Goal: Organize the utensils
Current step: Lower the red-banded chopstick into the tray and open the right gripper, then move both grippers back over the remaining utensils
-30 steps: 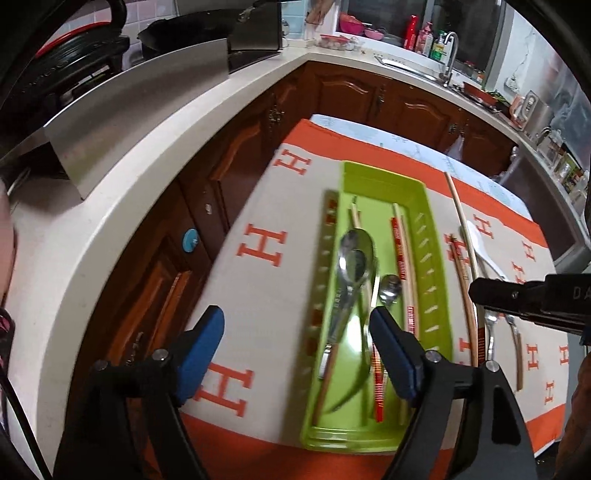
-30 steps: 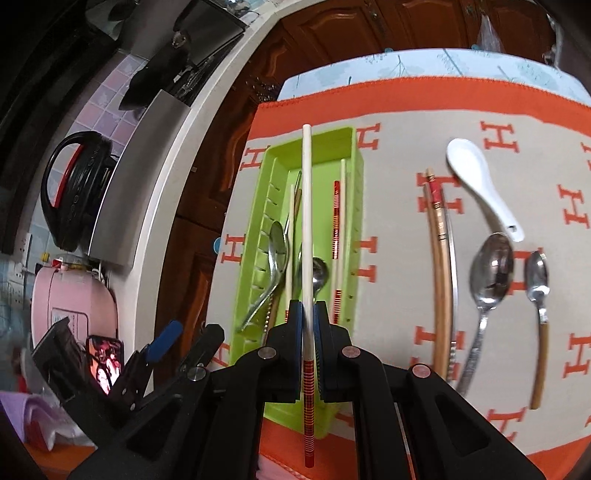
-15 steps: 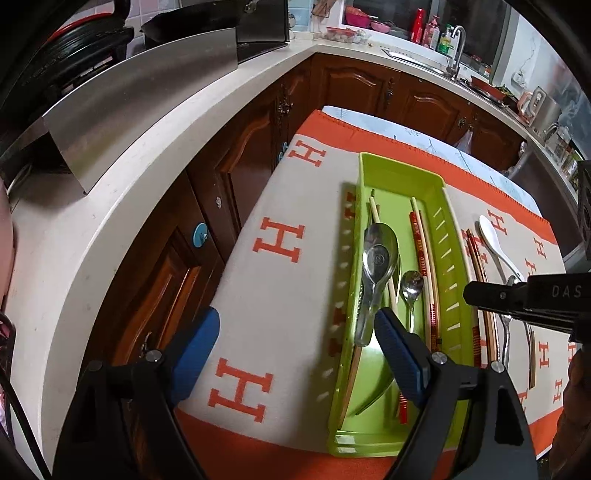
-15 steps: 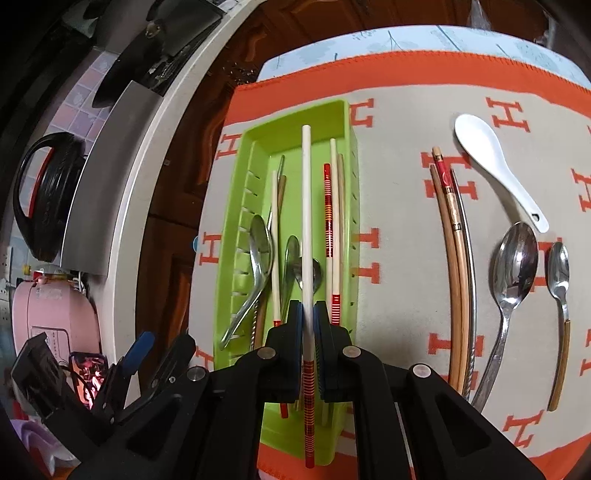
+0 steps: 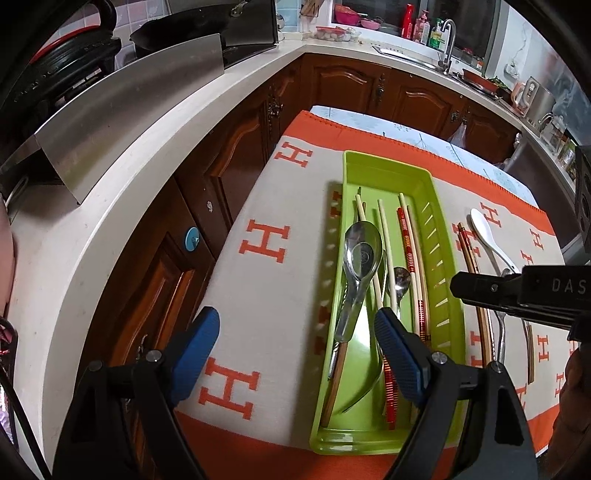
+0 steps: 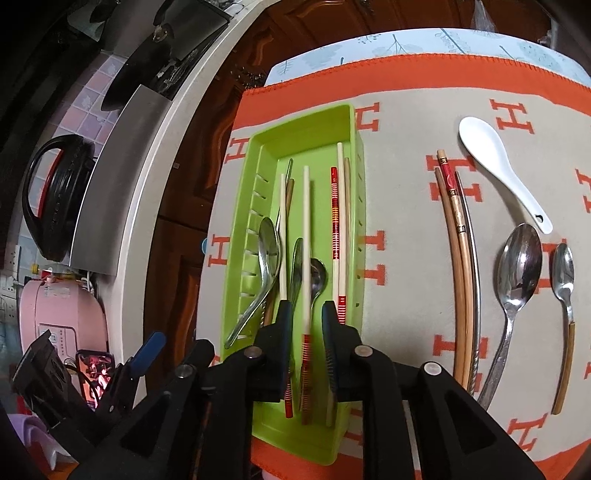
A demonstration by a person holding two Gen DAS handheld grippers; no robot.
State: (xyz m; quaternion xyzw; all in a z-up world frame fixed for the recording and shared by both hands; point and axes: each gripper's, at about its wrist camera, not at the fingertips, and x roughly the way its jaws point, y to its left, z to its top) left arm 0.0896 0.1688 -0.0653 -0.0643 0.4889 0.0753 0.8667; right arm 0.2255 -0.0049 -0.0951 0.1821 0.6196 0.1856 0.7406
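Note:
A green slotted tray (image 6: 303, 122) lies on the orange-and-beige mat (image 6: 406, 110) and holds several chopsticks and steel spoons (image 5: 360, 247). My right gripper (image 6: 306, 310) hangs over the tray's near end with its jaws opening. A white chopstick with a red-striped end (image 6: 306, 240) stands blurred in the gap, and the pads no longer press on it. My left gripper (image 5: 295, 321) is open and holds nothing, straddling the tray's left wall. Right of the tray lie brown chopsticks (image 6: 458, 258), a white ceramic spoon (image 6: 495, 162), a large steel spoon (image 6: 519, 266) and a small wooden-handled spoon (image 6: 563, 273).
A pale counter (image 5: 110, 206) with a steel splash panel (image 5: 129, 103) curves along the left above dark wooden cabinets (image 5: 229, 162). A black kettle (image 6: 55, 195) and a pink appliance (image 6: 59, 314) stand on it. A sink with a tap (image 5: 443, 33) is at the back.
The right gripper came down over the tray with the white chopstick, then its jaws parted and the chopstick slipped free between them. The left gripper stayed open in place.

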